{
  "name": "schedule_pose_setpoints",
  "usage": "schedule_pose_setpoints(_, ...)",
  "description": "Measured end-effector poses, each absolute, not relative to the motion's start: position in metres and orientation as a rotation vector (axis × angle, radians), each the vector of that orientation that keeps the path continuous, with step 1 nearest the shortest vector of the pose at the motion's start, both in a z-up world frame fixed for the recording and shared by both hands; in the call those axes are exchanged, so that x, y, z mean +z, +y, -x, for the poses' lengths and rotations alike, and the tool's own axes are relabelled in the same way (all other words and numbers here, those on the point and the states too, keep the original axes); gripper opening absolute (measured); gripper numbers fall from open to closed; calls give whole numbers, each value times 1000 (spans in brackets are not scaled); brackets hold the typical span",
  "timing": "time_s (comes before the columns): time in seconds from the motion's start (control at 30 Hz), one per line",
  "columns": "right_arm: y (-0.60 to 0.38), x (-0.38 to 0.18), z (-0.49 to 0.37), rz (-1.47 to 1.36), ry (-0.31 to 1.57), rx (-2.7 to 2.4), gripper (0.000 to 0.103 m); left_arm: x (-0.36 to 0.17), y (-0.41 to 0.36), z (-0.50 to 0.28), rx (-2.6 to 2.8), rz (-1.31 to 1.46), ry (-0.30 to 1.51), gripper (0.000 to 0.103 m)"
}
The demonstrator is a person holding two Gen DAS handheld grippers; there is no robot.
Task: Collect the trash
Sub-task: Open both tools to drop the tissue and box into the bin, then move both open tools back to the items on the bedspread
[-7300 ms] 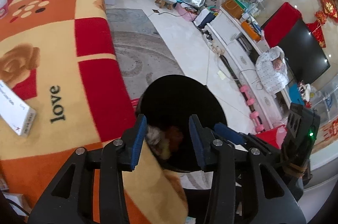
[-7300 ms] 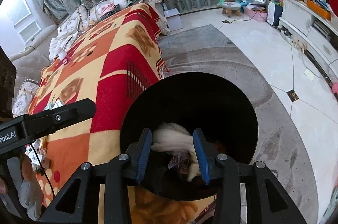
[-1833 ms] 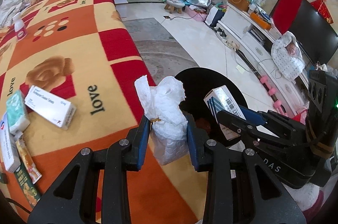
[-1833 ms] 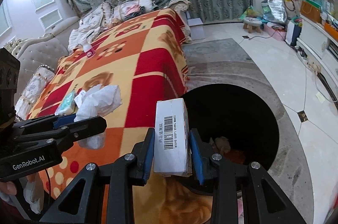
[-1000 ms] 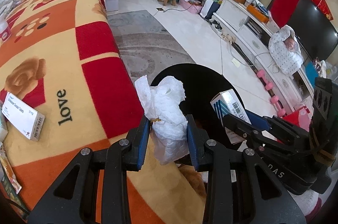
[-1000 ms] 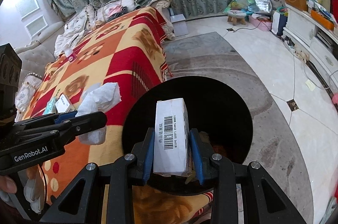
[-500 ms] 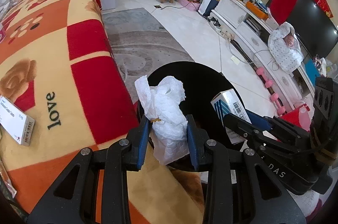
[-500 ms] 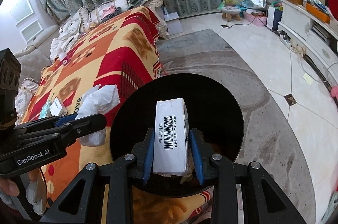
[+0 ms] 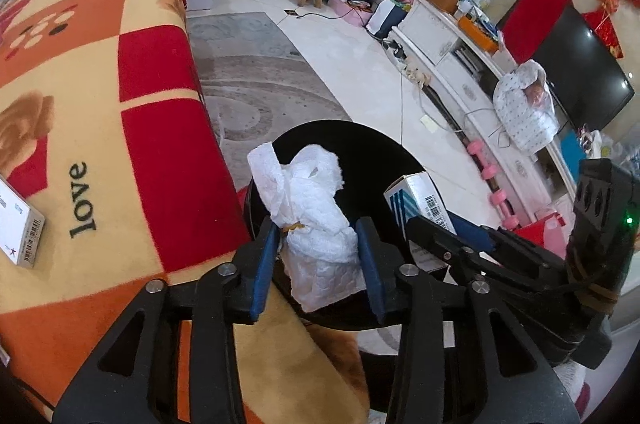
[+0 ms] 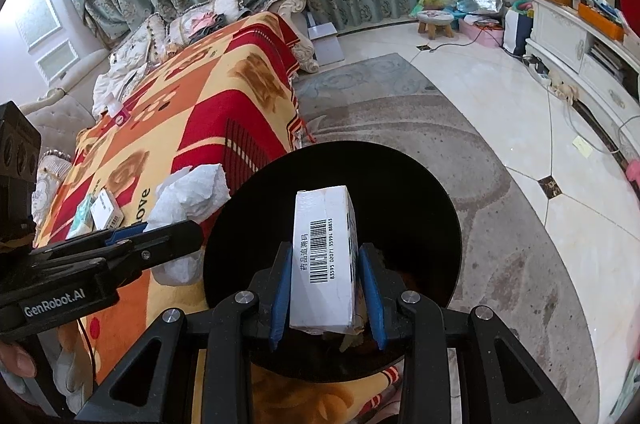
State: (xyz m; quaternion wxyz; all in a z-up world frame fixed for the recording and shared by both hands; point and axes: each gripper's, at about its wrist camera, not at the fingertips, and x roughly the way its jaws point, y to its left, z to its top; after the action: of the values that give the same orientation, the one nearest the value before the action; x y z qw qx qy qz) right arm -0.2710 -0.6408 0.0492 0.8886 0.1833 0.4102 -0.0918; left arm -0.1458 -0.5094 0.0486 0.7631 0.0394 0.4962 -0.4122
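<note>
My left gripper point(image 9: 318, 266) is shut on a crumpled white tissue point(image 9: 316, 224) and holds it over the near rim of the round black trash bin point(image 9: 360, 151). My right gripper point(image 10: 325, 294) is shut on a white medicine box point(image 10: 324, 256) with a barcode, held upright above the bin point(image 10: 400, 183) opening. The box point(image 9: 420, 203) and the right gripper also show at the right of the left wrist view. The tissue point(image 10: 188, 191) and left gripper show at the left of the right wrist view. Some trash lies dimly in the bin's bottom.
The bin stands on the floor against the edge of a table under a red and orange blanket point(image 9: 100, 103). Another white box point(image 9: 18, 220) lies on the blanket at the left. A grey rug point(image 10: 400, 111), white tiles and a TV cabinet point(image 9: 460, 63) lie beyond.
Both grippers have moved from above the blanket to over the bin, each still holding its item. The bin now fills more of both views.
</note>
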Motion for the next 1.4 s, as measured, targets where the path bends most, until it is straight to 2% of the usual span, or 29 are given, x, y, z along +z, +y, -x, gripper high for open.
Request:
schedule_pose_setpoints(0.13,-642,49,269,-382,854,-196,32,51,-509,147,-912,-72,1082,49)
schedule_pose_setpoints(0.23,-643,48,270,-396,856,-200,39,53,-508,148,-910,-71,1081,52)
schedule_pose_setpoints(0.67,-626,47,268,-382,872,-170,41,58,-482,149,-816,-104,1041,52)
schedule_pose_setpoints(1.4,-538,59,248,-285,911,-29,43,67,-363,144,-603,-86,1017,52)
